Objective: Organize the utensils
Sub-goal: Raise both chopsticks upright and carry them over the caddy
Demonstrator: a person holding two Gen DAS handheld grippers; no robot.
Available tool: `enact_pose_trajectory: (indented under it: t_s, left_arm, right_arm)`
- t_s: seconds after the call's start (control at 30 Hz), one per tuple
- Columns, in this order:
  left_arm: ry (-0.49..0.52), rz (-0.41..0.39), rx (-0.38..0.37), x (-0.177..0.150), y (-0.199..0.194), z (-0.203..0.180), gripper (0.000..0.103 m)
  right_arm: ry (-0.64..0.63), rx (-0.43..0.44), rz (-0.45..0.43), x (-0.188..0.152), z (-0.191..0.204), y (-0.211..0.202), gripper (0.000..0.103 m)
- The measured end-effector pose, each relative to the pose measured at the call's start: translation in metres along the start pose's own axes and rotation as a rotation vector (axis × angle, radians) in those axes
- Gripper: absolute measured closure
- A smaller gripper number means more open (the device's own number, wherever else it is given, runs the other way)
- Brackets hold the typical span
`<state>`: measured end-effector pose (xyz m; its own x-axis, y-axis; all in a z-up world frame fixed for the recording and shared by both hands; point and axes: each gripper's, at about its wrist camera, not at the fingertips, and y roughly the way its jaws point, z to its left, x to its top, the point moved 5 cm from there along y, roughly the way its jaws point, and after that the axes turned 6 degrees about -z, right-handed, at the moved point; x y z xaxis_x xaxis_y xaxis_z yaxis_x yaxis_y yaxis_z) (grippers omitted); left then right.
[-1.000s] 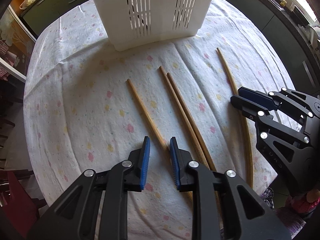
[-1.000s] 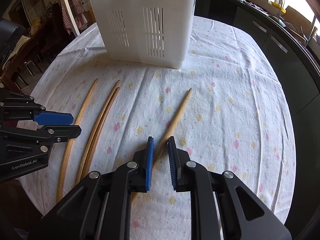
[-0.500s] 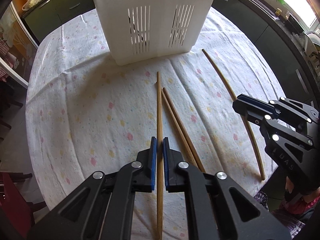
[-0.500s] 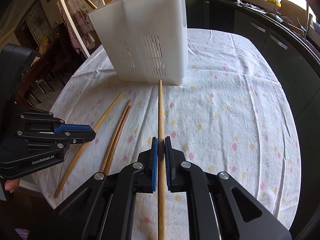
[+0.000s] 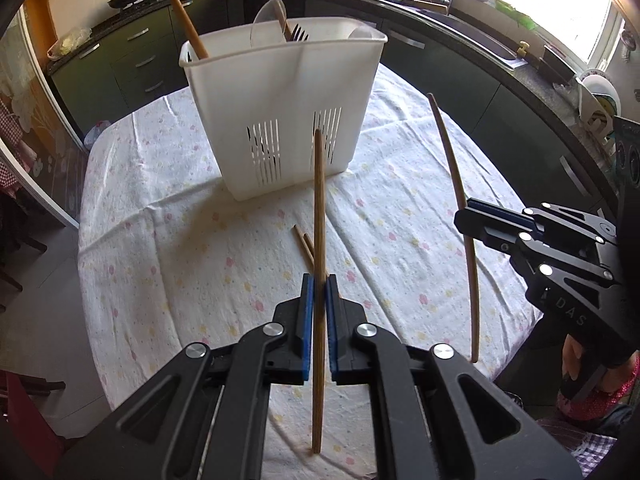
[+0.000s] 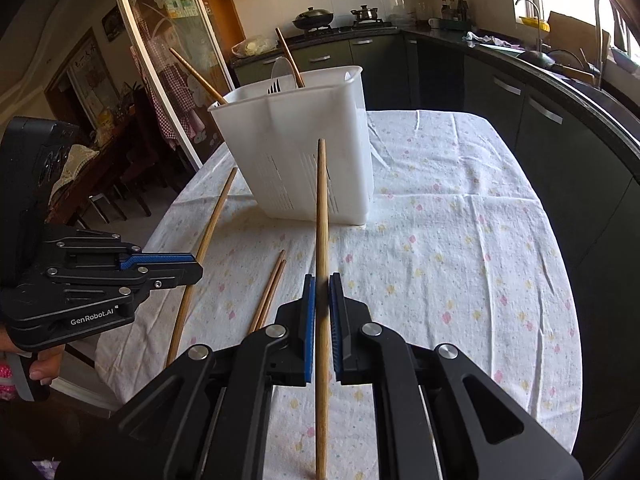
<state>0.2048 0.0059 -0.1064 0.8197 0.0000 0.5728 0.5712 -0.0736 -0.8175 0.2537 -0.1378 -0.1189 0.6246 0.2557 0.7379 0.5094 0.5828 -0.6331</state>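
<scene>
Left fingers: I see my left gripper (image 5: 317, 312) squeezed tight on one chopstick (image 5: 319, 216). The blue pads (image 5: 306, 320) press it from both sides.
Left stick: it runs straight out between the fingers, up off the table, and its far tip points at the white basket (image 5: 280, 92).
Right fingers: my right gripper (image 6: 322, 312) is squeezed tight too, on a second chopstick (image 6: 321, 216). Its blue pads (image 6: 308, 320) press on both sides.
Right stick: it is also in the air, and its tip points at the basket's front wall.
Other view: from the left camera I see the right gripper at the side, with its stick sticking out above and below it.
On the cloth: two more chopsticks (image 6: 269, 292) lie side by side, touching, between my two grippers.
Basket: it stands upright on the flowered tablecloth (image 6: 460, 240), well past the sticks. More chopsticks (image 5: 178, 8), a fork (image 5: 298, 34) and a pale spoon (image 5: 266, 24) stand inside it.
Around: dark kitchen cupboards (image 6: 540, 120) go round the table.
</scene>
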Motion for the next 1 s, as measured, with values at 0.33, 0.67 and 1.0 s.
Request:
enact_pose_trajectory:
  t_s: [0.33, 0.67, 1.0]
  left_arm:
    - [0.009, -0.146, 0.007, 0.035, -0.053, -0.003, 0.097]
    - [-0.002, -0.218, 0.011, 0.063, -0.081, -0.002, 0.097]
    - [-0.016, -0.316, 0.029, 0.110, -0.124, 0.000, 0.097]
  right_arm:
    - [-0.012, 0.031, -0.059, 0.016, 0.013, -0.025, 0.095]
    - [-0.004, 0.036, -0.064, 0.015, 0.012, -0.029, 0.095]
    - [0.004, 0.037, -0.063, 0.014, 0.006, -0.029, 0.095]
